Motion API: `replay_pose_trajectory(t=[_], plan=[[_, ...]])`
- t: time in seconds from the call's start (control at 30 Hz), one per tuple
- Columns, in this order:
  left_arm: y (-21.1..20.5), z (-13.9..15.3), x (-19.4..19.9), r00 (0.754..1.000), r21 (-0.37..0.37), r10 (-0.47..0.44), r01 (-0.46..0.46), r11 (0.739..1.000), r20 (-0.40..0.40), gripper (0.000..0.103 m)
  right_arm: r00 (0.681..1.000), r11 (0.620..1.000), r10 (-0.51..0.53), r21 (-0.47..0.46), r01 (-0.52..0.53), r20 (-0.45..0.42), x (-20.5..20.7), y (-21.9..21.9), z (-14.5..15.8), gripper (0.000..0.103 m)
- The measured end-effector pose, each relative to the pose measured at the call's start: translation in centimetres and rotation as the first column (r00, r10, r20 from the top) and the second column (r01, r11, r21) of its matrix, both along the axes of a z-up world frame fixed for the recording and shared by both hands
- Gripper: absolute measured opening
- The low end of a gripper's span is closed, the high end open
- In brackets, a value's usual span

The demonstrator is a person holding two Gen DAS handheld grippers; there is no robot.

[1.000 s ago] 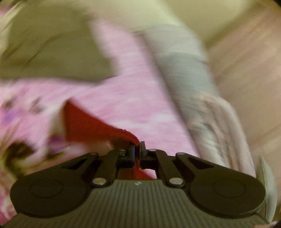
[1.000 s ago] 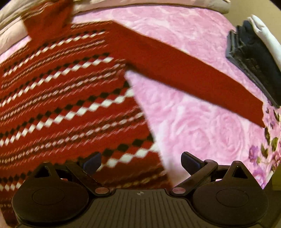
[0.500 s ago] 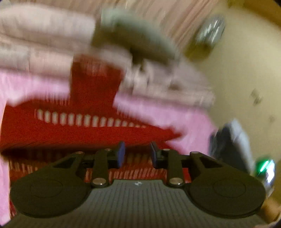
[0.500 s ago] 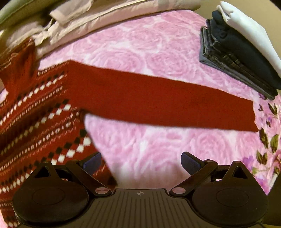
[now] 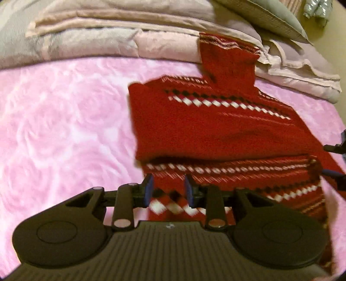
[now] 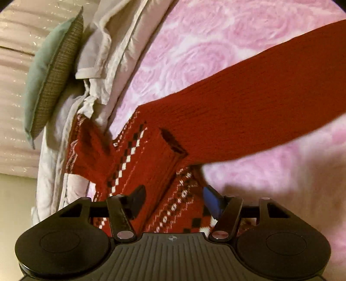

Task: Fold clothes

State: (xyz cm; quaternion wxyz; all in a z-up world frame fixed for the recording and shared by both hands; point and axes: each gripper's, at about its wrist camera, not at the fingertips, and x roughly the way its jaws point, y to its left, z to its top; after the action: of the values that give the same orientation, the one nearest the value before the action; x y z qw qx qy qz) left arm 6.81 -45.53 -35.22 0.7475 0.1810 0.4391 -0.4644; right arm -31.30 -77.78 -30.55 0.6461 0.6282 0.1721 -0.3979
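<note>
Left wrist view
Sweater [image 5: 216, 129]: red knit with bands of black and white diamonds, spread flat on the pink rose-patterned bedspread [image 5: 60, 121], toward its right half; one sleeve folded across the chest, plain red over the pattern.
Collar [image 5: 227, 56]: high neck, lying up against the folded beige quilt [image 5: 129, 36] along the far edge of the bed.
Cushion [image 5: 266, 15]: grey-green, atop the quilt at the far right corner.
Left gripper [image 5: 168, 190]: parted a little, nothing clasped; pads poised above the sweater's lower patterned bands, no cloth pinched between them, jaws lately opened from a clench.
Right gripper [image 5: 334, 160]: only fingertips visible at the right edge, beside the sweater's side seam.

Right wrist view
Sweater [image 6: 164, 164]: body runs from the lower middle up to the left, collar [image 6: 86, 147] against the quilt [image 6: 103, 64].
Outstretched sleeve [image 6: 270, 108]: plain red, reaching toward the upper right across the bedspread [image 6: 205, 43].
Folded sleeve cuff [image 6: 173, 142]: open end lying on the chest.
Right gripper [image 6: 174, 202]: half parted, jaws lately narrowing, pads standing either side of the patterned body; contact with the cloth impossible to tell.
Cushion [image 6: 49, 73]: leaning on the quilt at the left.
</note>
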Motion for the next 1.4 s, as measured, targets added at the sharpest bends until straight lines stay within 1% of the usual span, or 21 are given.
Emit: replay_pose_trajectory(t=[0.03, 0.07, 0.2, 0.3, 0.37, 0.4, 0.43, 0.47, 0.5, 0.6, 0.7, 0.8, 0.87, 0.93, 1.03, 1.1, 1.2, 1.23, 1.3, 1.33, 1.4], plan=[[-0.1, 0.0, 0.4, 1.0, -0.003, -0.001, 0.001, 1.0, 0.01, 0.026, 1.0, 1.0, 0.008, -0.008, -0.008, -0.008, 0.5, -0.4, -0.1, 0.056], [-0.3, -0.1, 0.7, 1.0, -0.009, 0.004, -0.004, 1.0, 0.009, 0.026, 1.0, 1.0, 0.017, -0.019, -0.017, -0.017, 0.9, -0.6, -0.1, 0.054], [-1.5, -0.7, 1.5, 1.0, -0.03, 0.016, -0.017, 0.999, -0.008, 0.026, 0.993, 0.995, 0.055, -0.075, -0.063, -0.105, 1.3, -0.5, 0.2, 0.054], [-2.6, -2.0, 1.7, 1.0, -0.03, -0.01, 0.01, 0.999, -0.005, 0.026, 0.987, 0.996, 0.036, -0.07, -0.047, -0.156, 0.1, 0.2, -0.7, 0.054], [-3.4, -3.5, 1.7, 0.999, 0.023, -0.034, 0.034, 0.999, -0.003, 0.028, 0.981, 0.999, 0.007, -0.048, -0.016, -0.194, -1.4, 0.6, -1.6, 0.054], [-3.9, -4.6, 1.7, 0.999, 0.099, -0.038, 0.037, 0.994, 0.009, 0.029, 0.977, 0.999, -0.009, -0.034, 0.002, -0.215, -2.3, 0.8, -2.2, 0.054], [-4.1, -5.1, 1.7, 0.999, 0.141, -0.03, 0.027, 0.99, 0.018, 0.029, 0.974, 0.999, -0.023, -0.03, 0.016, -0.225, -3.2, 1.1, -2.4, 0.054], [-3.8, -4.9, 1.8, 1.0, 0.13, -0.016, 0.014, 0.991, 0.015, 0.028, 0.975, 0.999, -0.033, -0.039, 0.025, -0.218, -4.0, 1.4, -2.3, 0.054], [-3.6, -4.5, 1.7, 1.0, 0.115, -0.006, 0.006, 0.993, 0.006, 0.024, 0.975, 0.998, -0.044, -0.048, 0.034, -0.217, -4.8, 1.7, -2.1, 0.054], [-2.6, -2.5, 0.6, 1.0, 0.064, -0.014, 0.016, 0.998, -0.026, 0.024, 0.969, 0.995, -0.085, -0.07, 0.07, -0.231, -7.3, 2.5, -1.2, 0.054], [-1.9, -1.2, -0.9, 0.998, 0.045, -0.035, 0.037, 0.998, -0.05, 0.024, 0.958, 0.978, -0.208, -0.06, 0.2, -0.199, -12.0, 3.3, -1.3, 0.054], [-1.3, -0.8, -2.3, 0.995, 0.039, -0.032, 0.036, 0.999, -0.095, 0.024, 0.911, 0.926, -0.377, -0.057, 0.373, -0.167, -17.6, 4.2, -1.7, 0.054], [-1.0, -0.8, -2.5, 0.991, 0.028, 0.007, -0.004, 1.0, -0.133, 0.024, 0.856, 0.863, -0.505, -0.056, 0.501, -0.116, -21.6, 5.0, -2.2, 0.054], [-1.0, -0.9, -2.5, 0.984, 0.018, 0.051, -0.049, 0.999, -0.171, 0.024, 0.785, 0.787, -0.617, -0.049, 0.615, -0.06, -25.4, 5.6, -2.7, 0.054], [-1.4, -0.8, -2.5, 0.972, -0.001, 0.093, -0.096, 0.995, -0.215, 0.024, 0.693, 0.692, -0.721, -0.032, 0.721, 0.014, -29.5, 5.8, -3.7, 0.054], [-1.8, -0.6, -2.6, 0.967, -0.013, 0.104, -0.11, 0.994, -0.233, 0.024, 0.664, 0.664, -0.745, -0.022, 0.747, 0.054, -31.2, 5.4, -4.5, 0.054], [-2.3, -0.6, -2.8, 0.954, -0.027, 0.12, -0.132, 0.991, -0.275, 0.024, 0.672, 0.671, -0.738, -0.038, 0.74, 0.063, -31.6, 3.9, -4.9, 0.054], [-2.4, -0.6, -2.8, 0.948, -0.03, 0.127, -0.141, 0.99, -0.293, 0.023, 0.683, 0.681, -0.728, -0.05, 0.73, 0.054, -31.6, 3.5, -4.8, 0.053], [-2.4, -0.7, -2.9, 0.935, -0.033, 0.14, -0.159, 0.987, -0.325, 0.023, 0.721, 0.718, -0.693, -0.085, 0.691, 0.012, -31.0, 2.5, -4.4, 0.032], [-2.3, -0.8, -3.0, 0.93, -0.035, 0.143, -0.164, 0.986, -0.338, 0.023, 0.737, 0.735, -0.675, -0.096, 0.672, -0.012, -30.6, 2.2, -4.2, 0.011], [-2.1, -0.9, -3.2, 0.921, -0.038, 0.148, -0.173, 0.984, -0.359, 0.023, 0.76, 0.762, -0.647, -0.1, 0.64, -0.062, -29.8, 1.7, -3.9, 0.011]])
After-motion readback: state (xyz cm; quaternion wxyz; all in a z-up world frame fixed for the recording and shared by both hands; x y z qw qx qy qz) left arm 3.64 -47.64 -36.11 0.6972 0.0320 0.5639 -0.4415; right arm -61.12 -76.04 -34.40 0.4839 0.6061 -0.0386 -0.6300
